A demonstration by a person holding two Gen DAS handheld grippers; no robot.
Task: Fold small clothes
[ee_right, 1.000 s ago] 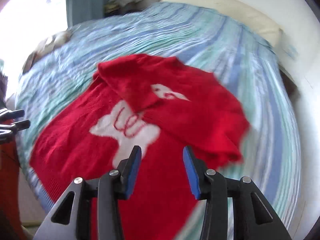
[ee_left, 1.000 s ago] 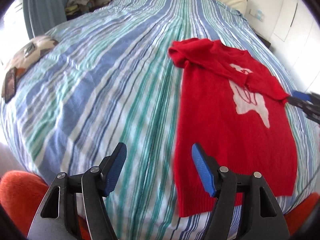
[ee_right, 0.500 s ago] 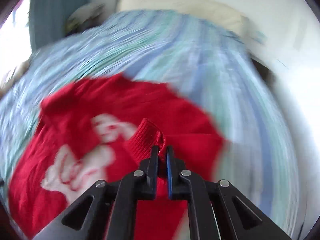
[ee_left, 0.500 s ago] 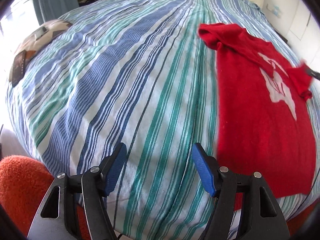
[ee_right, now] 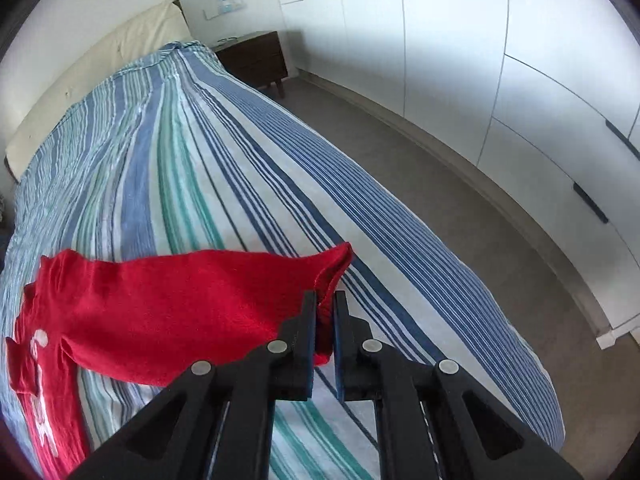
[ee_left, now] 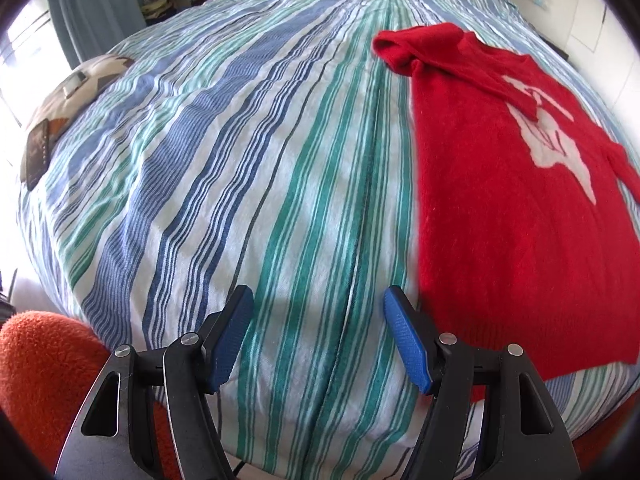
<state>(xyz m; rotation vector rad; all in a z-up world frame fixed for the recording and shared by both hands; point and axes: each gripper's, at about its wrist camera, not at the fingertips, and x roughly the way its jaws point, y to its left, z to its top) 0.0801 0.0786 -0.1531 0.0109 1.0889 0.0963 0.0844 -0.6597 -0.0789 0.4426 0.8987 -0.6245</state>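
On the striped bed, status for you:

Right gripper (ee_right: pixel 325 312): clenched on the cuff of the red sweater's (ee_right: pixel 160 312) sleeve; the knit bunches up between the two pads. A second ago these jaws were apart over the sweater's front, nothing in them.

Sleeve: now drawn out sideways from the body, running from your right jaws off to their left, across the striped bedspread (ee_right: pixel 248 184). Earlier it lay folded over the chest.

What that means: likely you're spreading the sleeve flat before the real fold. Nothing looks folded yet, so count this as early in the job.

Left gripper (ee_left: pixel 318 340): released, jaws wide, only bare bedspread between them. The sweater (ee_left: pixel 520 216) lies just right of the right pad, not touching.

Sweater position: flat, white motif (ee_left: pixel 560 136) up, hem edge nearest your left jaws, other sleeve crumpled at the far shoulder.

Hidden: right view cuts the sweater body at the frame's left edge; the motif is only partly seen there. Left view doesn't show the right gripper or the pulled sleeve's end.

Unclear: how much cuff sits in the right jaws.
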